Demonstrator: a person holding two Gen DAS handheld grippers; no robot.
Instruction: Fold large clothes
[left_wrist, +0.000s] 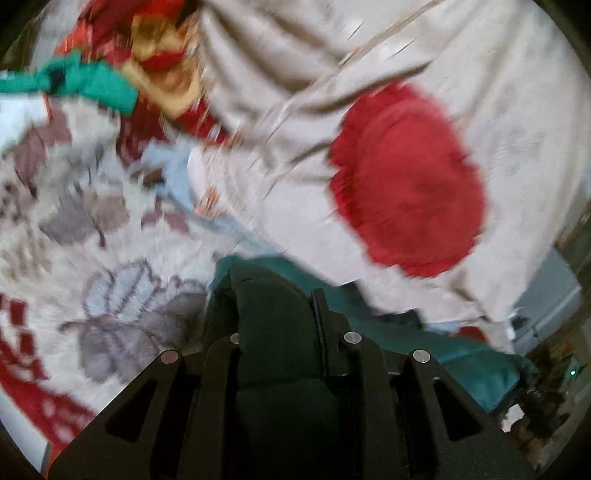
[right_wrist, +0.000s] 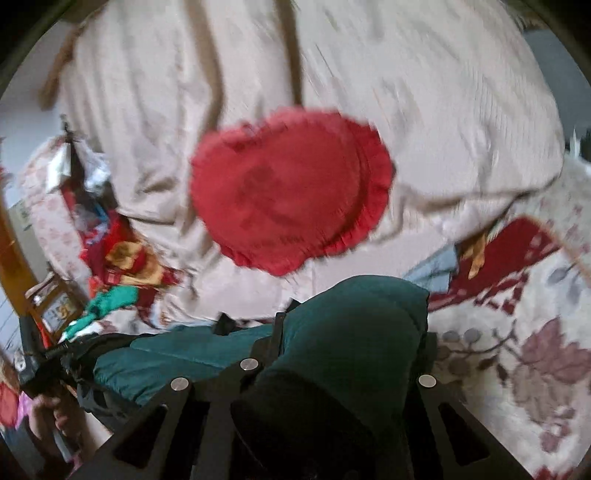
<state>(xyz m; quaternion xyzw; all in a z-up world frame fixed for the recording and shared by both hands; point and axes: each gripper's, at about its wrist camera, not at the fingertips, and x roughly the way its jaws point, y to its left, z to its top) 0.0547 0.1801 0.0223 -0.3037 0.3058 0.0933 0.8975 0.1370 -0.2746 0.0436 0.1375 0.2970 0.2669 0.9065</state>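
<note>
A dark green garment (left_wrist: 424, 339) hangs stretched between both grippers above a bed. In the left wrist view my left gripper (left_wrist: 273, 295) is shut on a bunched fold of it, and the cloth fills the gap and covers the left finger. In the right wrist view my right gripper (right_wrist: 351, 325) is shut on another thick bunch of the green garment (right_wrist: 354, 332). From there the cloth runs left toward the other hand (right_wrist: 48, 406). Both pictures are blurred by motion.
A red ruffled cushion (left_wrist: 406, 177) (right_wrist: 291, 188) lies on a beige bedspread (left_wrist: 498, 92) (right_wrist: 424, 92) ahead. A white floral blanket (left_wrist: 74, 229) (right_wrist: 535, 350) covers the near bed. Red, yellow and teal clothes (left_wrist: 155, 66) (right_wrist: 122, 273) are heaped beside it.
</note>
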